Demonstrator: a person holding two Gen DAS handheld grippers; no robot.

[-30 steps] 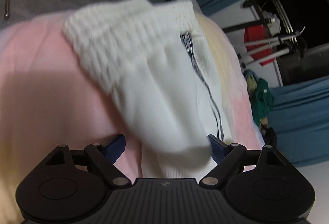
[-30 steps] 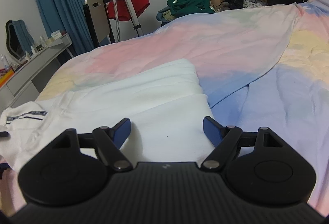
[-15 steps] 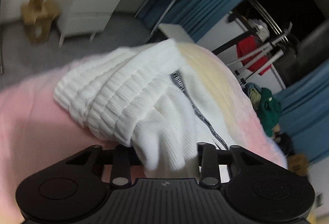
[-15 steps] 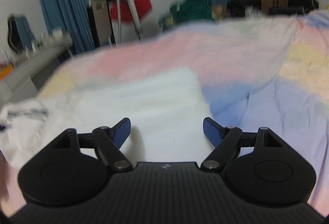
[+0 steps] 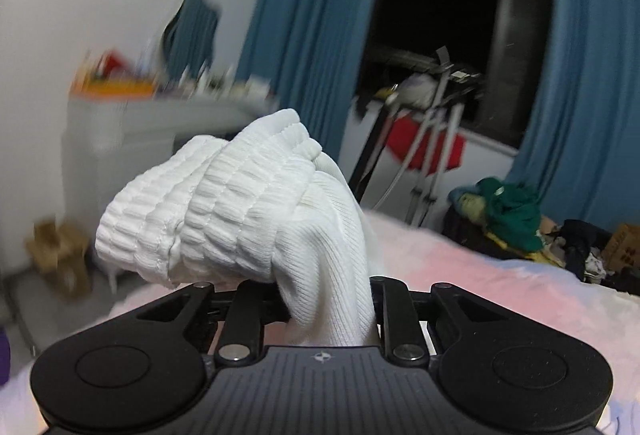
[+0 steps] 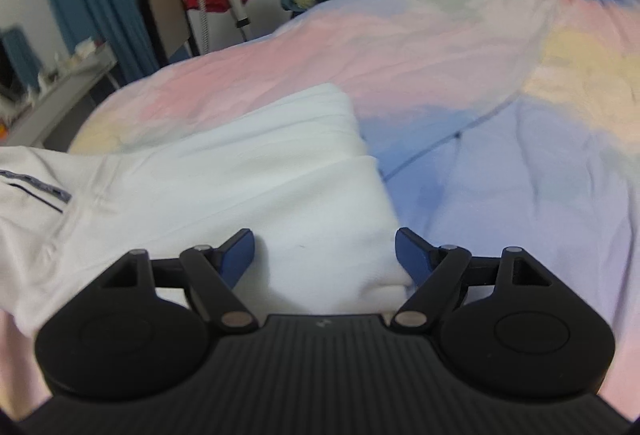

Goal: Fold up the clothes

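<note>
A white garment (image 5: 240,207) with a ribbed elastic waistband hangs bunched in the left wrist view, lifted off the pastel bedspread (image 5: 500,275). My left gripper (image 5: 324,291) is closing on it; cloth fills the gap between the jaws and hides the pads. In the right wrist view the rest of the white garment (image 6: 240,175) lies flat on the bedspread (image 6: 400,55), with a dark trim stripe (image 6: 36,187) at the far left. My right gripper (image 6: 324,255) stands open low over the garment's folded right end, its blue pads apart on either side.
Beyond the bed stand a drying rack with a red cloth (image 5: 424,147), a pile of green clothes (image 5: 508,211) and blue curtains (image 5: 304,35). A white dresser (image 5: 120,139) and a cardboard box (image 5: 60,255) are at the left. The bedspread stretches right of the garment.
My left gripper went from open to closed on the ribbed waistband, then rose and rolled, lifting the cloth off the bed. My right gripper stayed open over the garment.
</note>
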